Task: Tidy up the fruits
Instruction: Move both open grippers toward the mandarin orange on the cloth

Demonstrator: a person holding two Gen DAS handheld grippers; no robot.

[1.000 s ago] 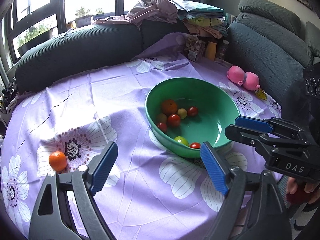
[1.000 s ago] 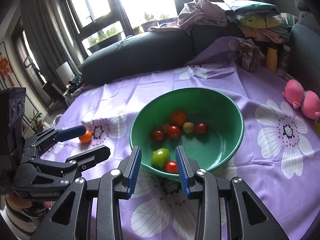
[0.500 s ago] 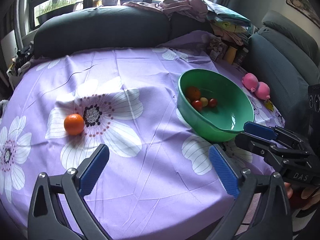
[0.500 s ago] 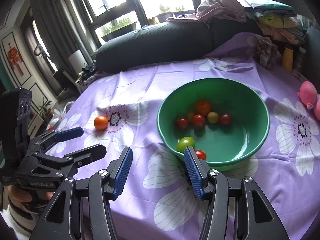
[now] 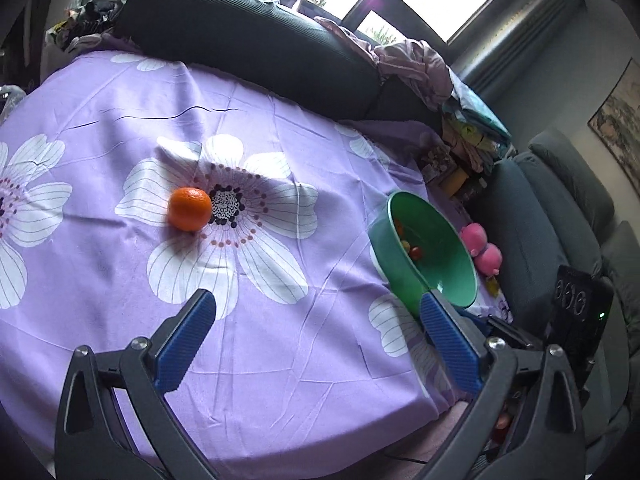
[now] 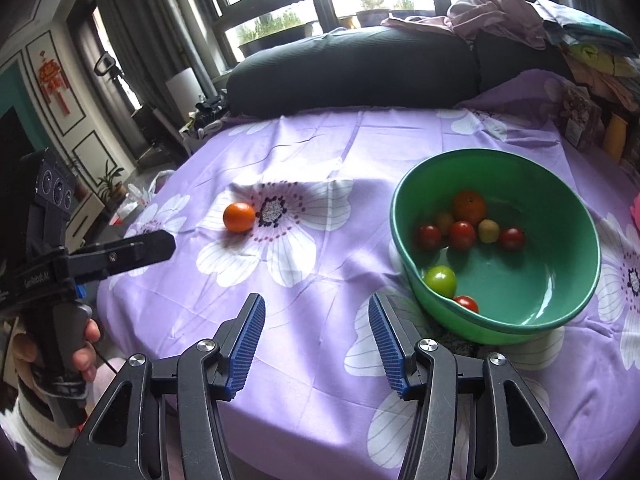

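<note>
Swung left, both hand-held grippers now overlook purple floral tablecloth, sofa.

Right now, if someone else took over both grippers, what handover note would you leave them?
Left gripper: open, empty, above the cloth and pointed toward the loose orange.
Right gripper: open, empty, just left of the green bowl.
Done: the bowl holds an orange, several small red and yellowish tomatoes, and a green tomato near its front wall.
Left: the loose orange sits on the white flower print of the purple tablecloth, well apart from the bowl. Probably pick it up with the left gripper and put it in the bowl.
</note>
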